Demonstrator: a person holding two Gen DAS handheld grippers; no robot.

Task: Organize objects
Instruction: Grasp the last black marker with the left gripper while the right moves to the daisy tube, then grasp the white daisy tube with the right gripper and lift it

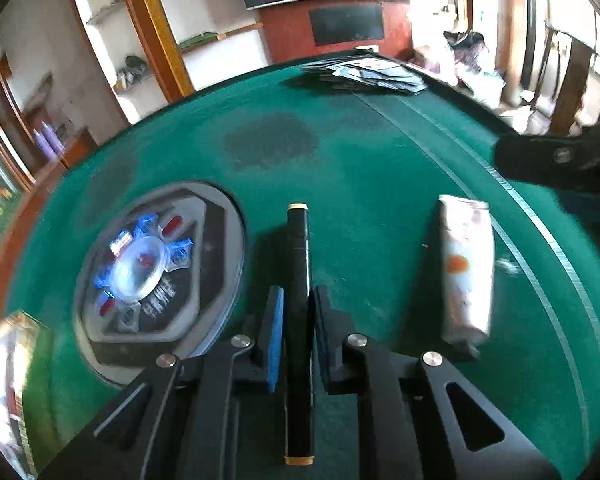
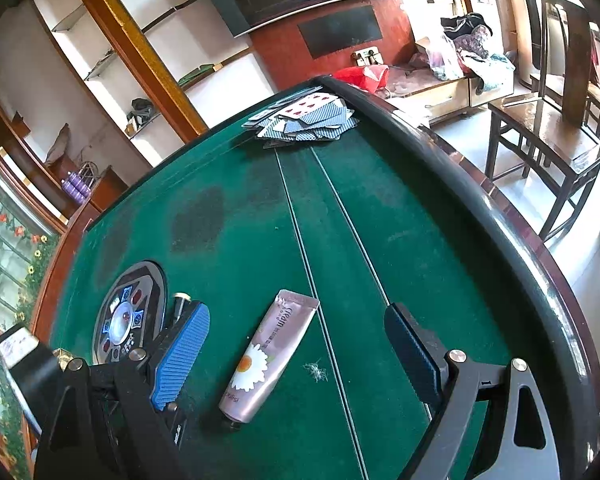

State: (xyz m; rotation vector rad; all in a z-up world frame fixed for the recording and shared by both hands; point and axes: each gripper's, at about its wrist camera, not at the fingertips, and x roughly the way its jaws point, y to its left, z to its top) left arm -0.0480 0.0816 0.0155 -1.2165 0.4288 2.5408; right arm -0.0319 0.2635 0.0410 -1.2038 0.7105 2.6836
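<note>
The left gripper (image 1: 298,316) has its jaws clamped on the black marker (image 1: 299,280), gripping it mid-barrel so it should lift level off the green counter (image 1: 380,168). It lies just beside the round centre console (image 1: 160,268). The right gripper (image 2: 300,360) hangs with jaws wide, straddling the pink cream tube (image 2: 268,354) without touching it, lined up, I'd guess, for the next grab. Playing cards (image 2: 304,120) sit heaped at the far edge.
</note>
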